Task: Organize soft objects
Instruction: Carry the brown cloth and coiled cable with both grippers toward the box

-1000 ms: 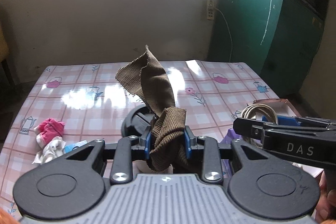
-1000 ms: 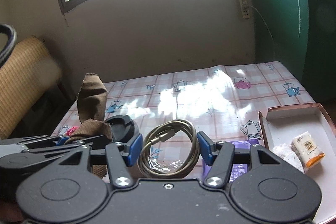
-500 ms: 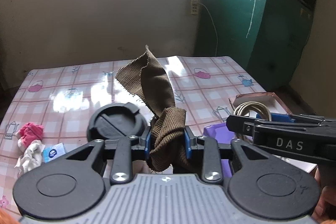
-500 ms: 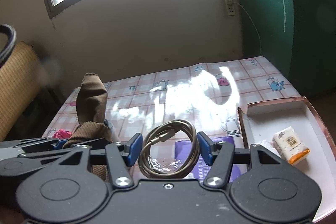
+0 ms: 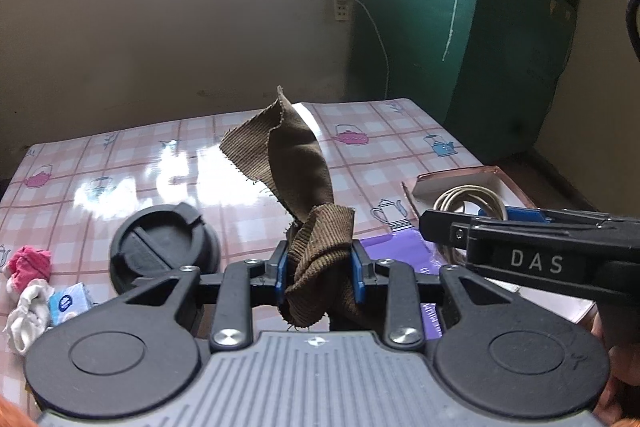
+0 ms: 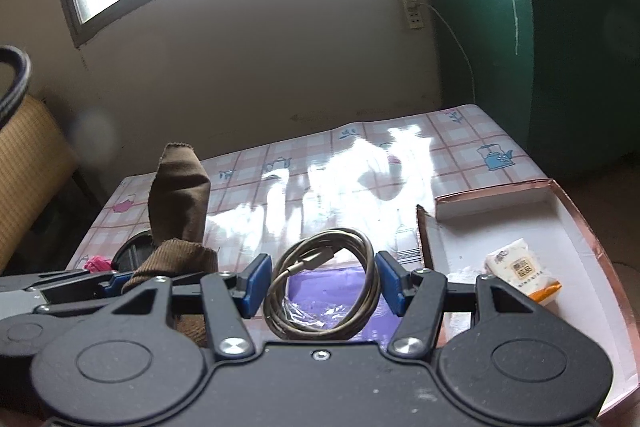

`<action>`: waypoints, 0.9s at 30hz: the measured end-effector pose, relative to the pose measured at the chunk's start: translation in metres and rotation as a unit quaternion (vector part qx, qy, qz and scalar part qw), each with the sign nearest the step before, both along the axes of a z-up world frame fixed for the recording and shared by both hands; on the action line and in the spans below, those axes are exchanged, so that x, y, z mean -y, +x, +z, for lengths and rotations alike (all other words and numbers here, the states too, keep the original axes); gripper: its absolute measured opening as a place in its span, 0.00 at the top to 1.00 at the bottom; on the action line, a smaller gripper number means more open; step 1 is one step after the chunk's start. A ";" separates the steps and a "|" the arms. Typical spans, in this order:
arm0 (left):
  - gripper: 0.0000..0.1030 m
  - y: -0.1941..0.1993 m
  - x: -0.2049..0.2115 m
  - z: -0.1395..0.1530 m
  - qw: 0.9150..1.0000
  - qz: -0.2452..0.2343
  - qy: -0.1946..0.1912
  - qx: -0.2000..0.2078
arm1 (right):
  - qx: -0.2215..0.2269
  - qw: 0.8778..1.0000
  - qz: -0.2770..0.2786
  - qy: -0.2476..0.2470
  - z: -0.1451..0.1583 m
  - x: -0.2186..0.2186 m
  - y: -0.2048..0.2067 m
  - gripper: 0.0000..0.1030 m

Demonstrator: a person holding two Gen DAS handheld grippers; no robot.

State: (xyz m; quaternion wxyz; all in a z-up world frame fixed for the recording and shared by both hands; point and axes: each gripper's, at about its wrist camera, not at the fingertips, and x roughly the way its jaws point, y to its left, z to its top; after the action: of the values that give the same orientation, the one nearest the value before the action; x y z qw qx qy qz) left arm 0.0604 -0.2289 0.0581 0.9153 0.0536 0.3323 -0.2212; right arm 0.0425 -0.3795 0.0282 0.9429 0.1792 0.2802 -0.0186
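Observation:
My left gripper (image 5: 320,267) is shut on a brown corduroy cloth (image 5: 296,179) and holds it above the table; the cloth also shows in the right wrist view (image 6: 180,195). My right gripper (image 6: 324,281) is shut on a coiled grey cable (image 6: 324,287), also visible in the left wrist view (image 5: 468,199). A white box with a copper rim (image 6: 576,223) lies at the right and holds a tissue pack (image 6: 520,269). A pink cloth (image 5: 30,261) and a white cloth (image 5: 24,311) lie at the table's left.
A black round lid (image 5: 160,247) sits left of the left gripper. A purple packet (image 6: 332,291) lies under the cable. A small blue tissue pack (image 5: 68,303) lies by the white cloth. The checked tablecloth (image 5: 380,155) stretches to the wall; a green cabinet (image 5: 500,27) stands right.
Both grippers have moved rightward over the table with their loads still held. The white box has come nearer in the right wrist view; the pink and white cloths have slid left.

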 end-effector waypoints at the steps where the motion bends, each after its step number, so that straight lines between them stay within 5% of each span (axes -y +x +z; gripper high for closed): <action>1: 0.69 0.000 0.003 0.000 1.000 -0.002 0.001 0.000 | -0.001 1.000 -0.002 -0.001 0.000 0.002 0.000 0.33; 27: 0.69 0.000 0.073 -0.013 0.996 -0.091 0.001 -0.015 | -0.017 0.998 -0.064 0.001 -0.010 0.072 -0.019 0.33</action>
State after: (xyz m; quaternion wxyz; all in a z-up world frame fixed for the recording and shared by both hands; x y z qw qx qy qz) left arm 0.0607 -0.3018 0.0450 0.8861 0.0811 0.3401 -0.3044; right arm 0.0239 -0.4515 0.0178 0.9346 0.1971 0.2844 -0.0820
